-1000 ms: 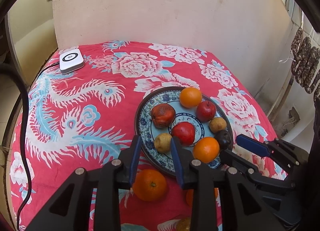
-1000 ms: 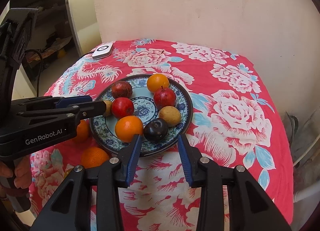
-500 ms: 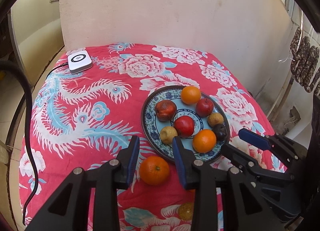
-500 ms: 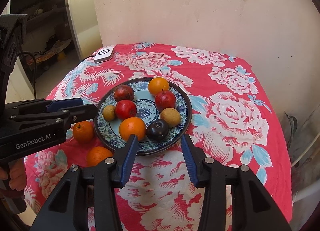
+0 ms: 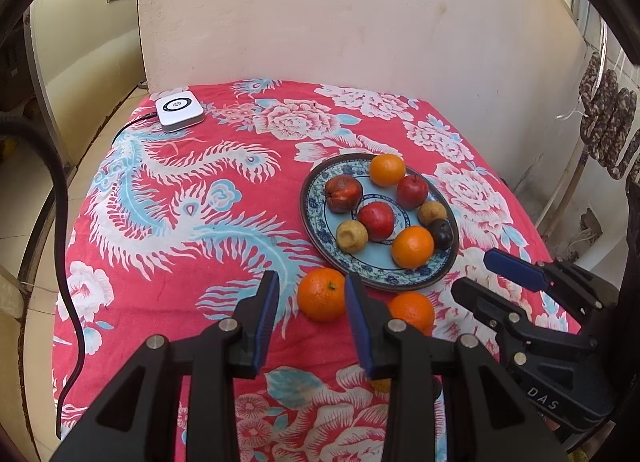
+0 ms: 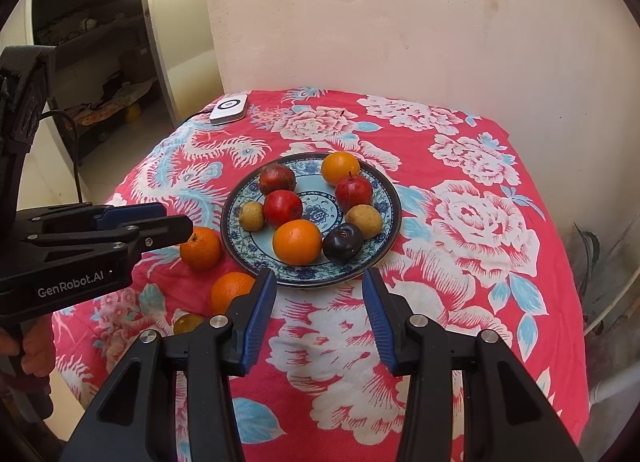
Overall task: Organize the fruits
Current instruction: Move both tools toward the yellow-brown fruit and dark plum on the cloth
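Note:
A blue patterned plate [image 5: 316, 218] [image 6: 390, 230] holds several fruits: oranges, red apples, small brown pears and a dark plum [image 6: 343, 241]. On the cloth in front of it lie a loose orange [image 5: 321, 294] [image 6: 200, 248], a second orange [image 5: 412, 309] [image 6: 232, 289] and a small yellowish fruit [image 6: 187, 322]. My left gripper [image 5: 310, 298] [image 6: 160, 218] is open and empty, with the first loose orange just beyond its fingertips. My right gripper [image 6: 319, 290] [image 5: 476, 276] is open and empty, just short of the plate's near rim.
A red floral cloth [image 5: 180, 202] covers the table. A white device [image 5: 179, 113] [image 6: 229, 109] with a cable lies at the far left corner. A pale wall stands right behind the table. The table edge drops off left and right.
Both grippers have pulled back and up from the plate, so more of the table shows. The loose orange now lies beyond the left fingertips instead of under them. Fruits have not moved.

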Action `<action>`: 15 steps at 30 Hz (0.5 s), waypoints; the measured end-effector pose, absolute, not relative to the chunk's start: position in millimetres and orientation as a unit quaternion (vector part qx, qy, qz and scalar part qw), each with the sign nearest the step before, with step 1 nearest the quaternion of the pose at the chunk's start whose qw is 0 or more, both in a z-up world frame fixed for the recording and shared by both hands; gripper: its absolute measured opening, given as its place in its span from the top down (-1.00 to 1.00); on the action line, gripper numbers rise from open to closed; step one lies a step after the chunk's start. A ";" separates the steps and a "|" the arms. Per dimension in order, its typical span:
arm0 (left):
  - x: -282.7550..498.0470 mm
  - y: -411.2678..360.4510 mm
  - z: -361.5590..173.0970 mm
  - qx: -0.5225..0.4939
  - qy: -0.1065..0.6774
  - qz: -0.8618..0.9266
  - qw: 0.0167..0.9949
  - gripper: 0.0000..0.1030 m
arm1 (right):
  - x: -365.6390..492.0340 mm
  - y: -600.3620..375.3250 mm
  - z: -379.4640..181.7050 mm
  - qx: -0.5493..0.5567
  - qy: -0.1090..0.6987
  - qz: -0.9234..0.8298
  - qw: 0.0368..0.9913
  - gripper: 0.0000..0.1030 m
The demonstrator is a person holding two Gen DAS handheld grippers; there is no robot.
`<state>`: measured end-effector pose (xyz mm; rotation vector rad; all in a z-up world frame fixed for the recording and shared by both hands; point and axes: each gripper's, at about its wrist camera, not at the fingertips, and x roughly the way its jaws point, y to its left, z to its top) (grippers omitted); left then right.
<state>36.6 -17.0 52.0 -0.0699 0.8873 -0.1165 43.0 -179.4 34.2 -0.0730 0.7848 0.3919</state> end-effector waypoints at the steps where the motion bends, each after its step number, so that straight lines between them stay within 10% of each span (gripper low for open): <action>1: 36.5 -17.0 51.9 -0.034 0.429 -0.056 0.901 0.31 | 41.9 -178.8 34.2 -0.036 0.380 0.190 0.905 0.11; 15: 10.8 -4.9 44.2 -0.039 0.438 -0.047 0.897 0.31 | 23.8 -171.4 29.2 -0.044 0.386 0.200 0.900 0.11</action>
